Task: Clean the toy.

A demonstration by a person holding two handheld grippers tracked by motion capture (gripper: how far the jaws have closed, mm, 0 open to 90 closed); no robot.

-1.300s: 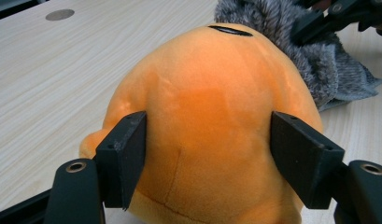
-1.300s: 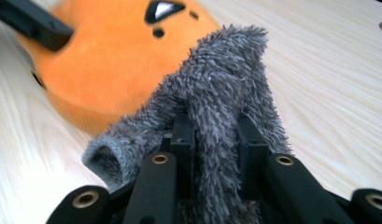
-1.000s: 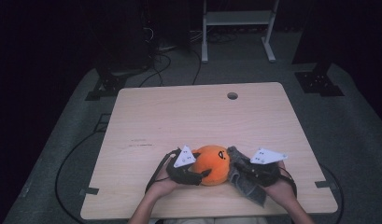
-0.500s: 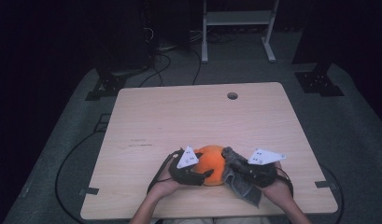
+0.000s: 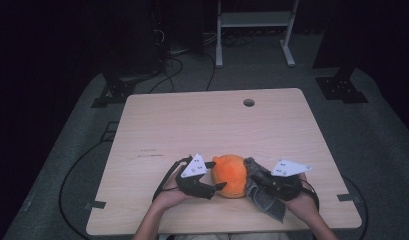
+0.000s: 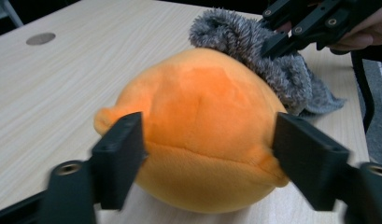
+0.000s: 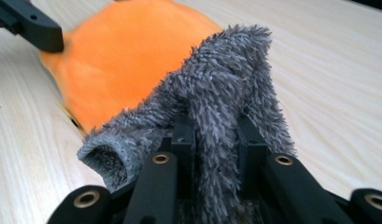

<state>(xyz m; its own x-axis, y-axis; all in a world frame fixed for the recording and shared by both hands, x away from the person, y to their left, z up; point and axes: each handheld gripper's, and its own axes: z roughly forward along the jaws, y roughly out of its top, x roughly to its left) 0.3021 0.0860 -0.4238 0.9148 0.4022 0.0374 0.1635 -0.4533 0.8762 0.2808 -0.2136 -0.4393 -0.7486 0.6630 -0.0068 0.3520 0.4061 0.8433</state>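
Note:
An orange plush toy (image 5: pixel 231 175) rests on the wooden table (image 5: pixel 192 125) near its front edge. My left gripper (image 5: pixel 218 175) comes at it from the left. Its jaws press on both flanks of the plush toy (image 6: pixel 202 140), so the left gripper (image 6: pixel 212 163) is shut on it. My right gripper (image 5: pixel 252 174) is shut on a fold of fluffy grey cloth (image 5: pixel 264 197). The cloth (image 7: pixel 226 84) stands up between the right gripper's (image 7: pixel 216 140) jaws and lies against the right side of the plush toy (image 7: pixel 123 60). In the left gripper view, the cloth (image 6: pixel 272 70) drapes behind the toy.
A round cable hole (image 5: pixel 249 102) sits near the table's far edge. Cables trail from both grippers over the front edge. Beyond the table a white metal frame (image 5: pixel 252 20) stands on the grey floor.

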